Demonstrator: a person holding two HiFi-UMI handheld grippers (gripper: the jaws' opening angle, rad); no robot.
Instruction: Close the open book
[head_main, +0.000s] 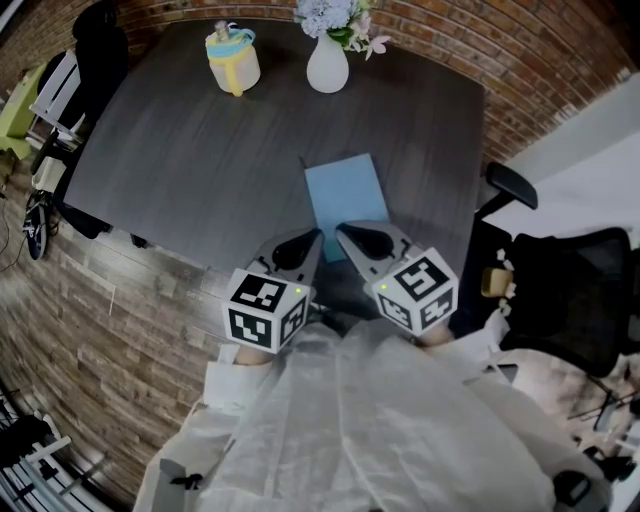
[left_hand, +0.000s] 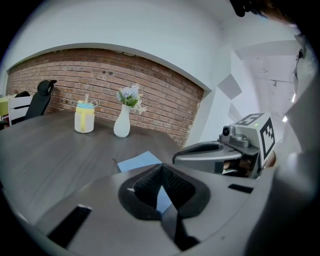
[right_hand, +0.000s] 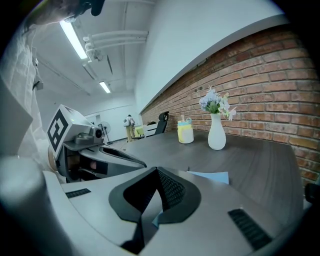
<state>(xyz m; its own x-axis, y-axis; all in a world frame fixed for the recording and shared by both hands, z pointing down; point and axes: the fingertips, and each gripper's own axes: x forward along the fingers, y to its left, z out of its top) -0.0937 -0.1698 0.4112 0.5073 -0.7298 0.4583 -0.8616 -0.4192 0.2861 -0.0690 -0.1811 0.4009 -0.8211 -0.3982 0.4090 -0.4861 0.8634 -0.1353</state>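
Observation:
A light blue book (head_main: 346, 196) lies flat and closed on the dark table (head_main: 200, 150), near its front edge; it shows also in the left gripper view (left_hand: 140, 161) and the right gripper view (right_hand: 214, 177). My left gripper (head_main: 318, 234) hovers just in front of the book's near left corner, jaws shut with nothing between them. My right gripper (head_main: 340, 231) hangs beside it at the book's near edge, also shut and empty. Both point toward the book, tips close together, and neither touches it.
A white vase with flowers (head_main: 328, 62) and a yellow lidded cup (head_main: 233, 60) stand at the table's far side. A black office chair (head_main: 575, 290) sits to the right; another chair (head_main: 95, 50) stands at the far left. Brick-patterned floor surrounds the table.

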